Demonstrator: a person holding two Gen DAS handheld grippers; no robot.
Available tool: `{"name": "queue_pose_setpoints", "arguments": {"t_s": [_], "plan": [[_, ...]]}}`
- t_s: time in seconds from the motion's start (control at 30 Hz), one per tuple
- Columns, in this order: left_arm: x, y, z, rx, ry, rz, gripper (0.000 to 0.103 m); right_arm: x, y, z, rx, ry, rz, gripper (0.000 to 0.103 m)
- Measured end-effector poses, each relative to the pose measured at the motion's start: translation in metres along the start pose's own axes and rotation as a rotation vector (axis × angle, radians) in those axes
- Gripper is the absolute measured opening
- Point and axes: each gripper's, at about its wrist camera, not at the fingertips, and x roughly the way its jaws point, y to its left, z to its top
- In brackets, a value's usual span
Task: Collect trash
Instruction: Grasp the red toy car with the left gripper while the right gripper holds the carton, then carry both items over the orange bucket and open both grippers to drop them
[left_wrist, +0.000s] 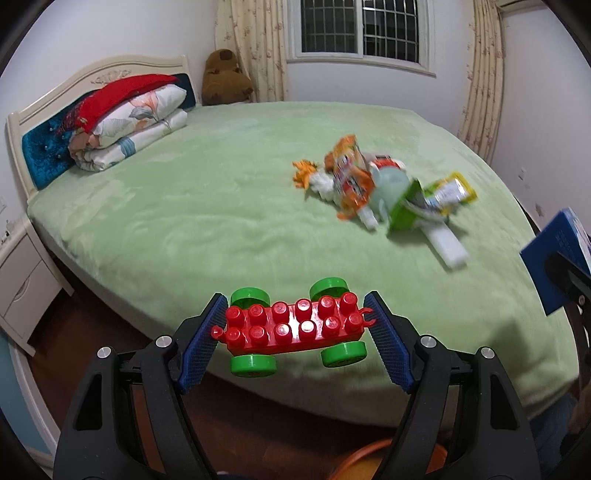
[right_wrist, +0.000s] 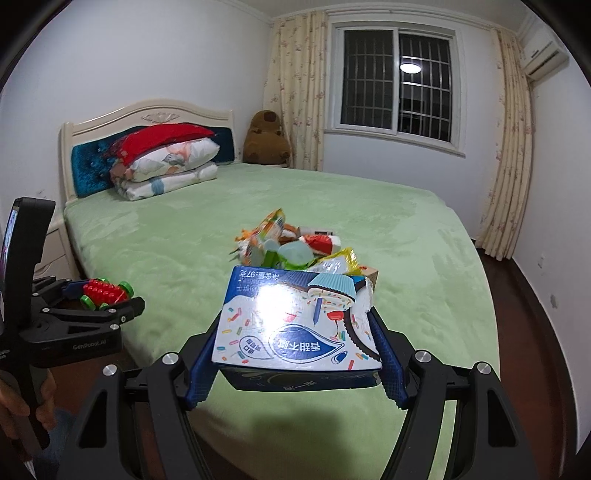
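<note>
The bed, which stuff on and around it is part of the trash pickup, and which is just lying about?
Part of the job:
- cookie box, held in the right claw
- toy car, held in the left claw
- wrapper pile on the bed

Just lying about:
- folded bedding
- plush toy
- nightstand

Legible markings, right wrist view:
- Black plastic body of the left gripper (right_wrist: 110, 295), lower left of frame: embossed "GenRobot.AI".
- Blue-and-white cardboard biscuit box (right_wrist: 295, 325), lower centre, seen upside down: Chinese characters in a blue teardrop panel; "97克" along the far edge.

Snack wrappers: print unreadable.
</note>
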Motion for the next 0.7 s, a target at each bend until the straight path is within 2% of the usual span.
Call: {"name": "queue_pose_setpoints", "arguments": {"t_s": [0.17,0.3,0.5,0.7], "plan": [[-0.010,-0.007,-0.030,0.035,0.046,-0.026,0.074,-0.018,0.010,-0.019,-0.048,0.032,0.036,0.071],[-0.011,-0.022,-0.062,0.099,0.108,-0.046,0.074,-0.026,0.015,-0.037,-0.076,0.080,0.060,0.071],[-0.002,-0.041,-0.108,0.151,0.215,-0.086,0.074,-0.026,0.017,-0.080,-0.096,0.203,0.081,0.071],[0.022,-0.060,-0.153,0.195,0.378,-0.138,0.074,-0.016,0.017,-0.118,-0.098,0.348,0.108,0.071]]}}
